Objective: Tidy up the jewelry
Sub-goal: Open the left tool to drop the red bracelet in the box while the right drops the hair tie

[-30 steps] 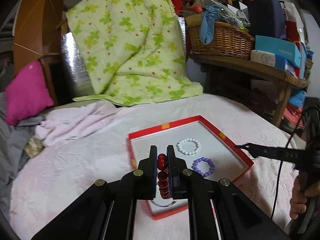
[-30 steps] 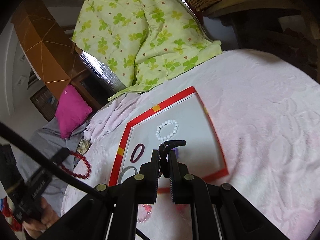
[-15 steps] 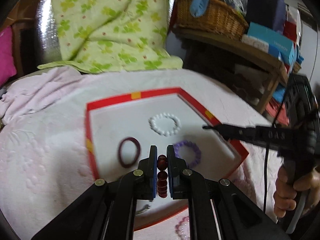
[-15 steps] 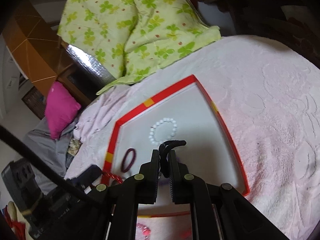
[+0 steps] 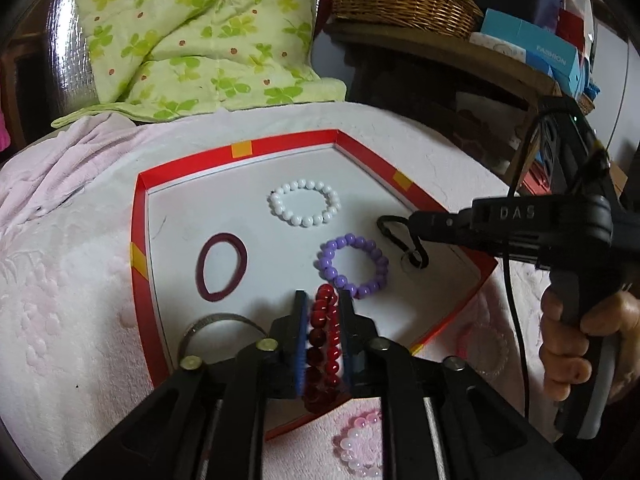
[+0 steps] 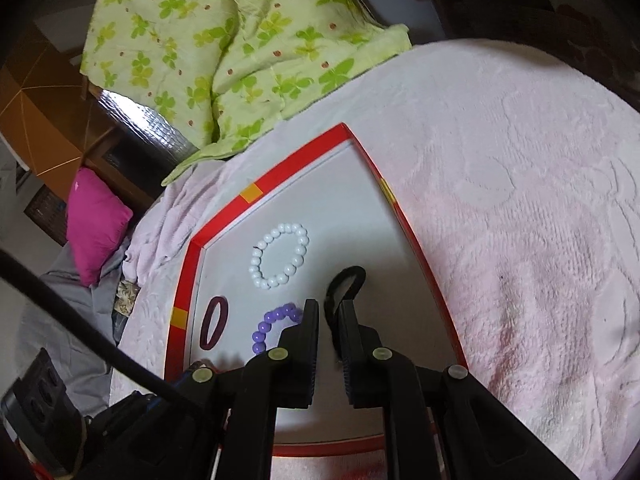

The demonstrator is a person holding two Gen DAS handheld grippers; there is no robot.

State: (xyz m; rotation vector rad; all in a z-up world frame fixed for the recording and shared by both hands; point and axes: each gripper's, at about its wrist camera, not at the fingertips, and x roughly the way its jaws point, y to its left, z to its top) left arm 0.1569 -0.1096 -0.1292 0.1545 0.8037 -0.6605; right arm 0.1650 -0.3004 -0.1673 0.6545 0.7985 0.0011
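Observation:
A red-rimmed white tray (image 5: 141, 264) lies on the pink bedspread. In it are a white bead bracelet (image 5: 304, 208), a purple bead bracelet (image 5: 354, 266), a maroon hair band (image 5: 221, 266) and a silver bangle (image 5: 216, 326). My left gripper (image 5: 323, 300) is shut on a red bead bracelet (image 5: 322, 344) over the tray's near part. My right gripper (image 6: 329, 306) is shut on a black hair tie (image 6: 345, 280) over the tray's right side; it also shows in the left wrist view (image 5: 414, 218). A pink bead bracelet (image 5: 360, 446) lies outside the tray.
A green clover quilt (image 5: 192, 36) is heaped behind the tray. A wicker basket (image 5: 404, 0) and boxes (image 5: 532, 46) sit on a wooden shelf at the right. A magenta pillow (image 6: 94, 224) lies at the far left. The bed edge runs behind the tray at the right.
Both grippers moved lower over the tray. The black hair tie has come down close to the tray floor. The red bracelet stays gripped in the left gripper.

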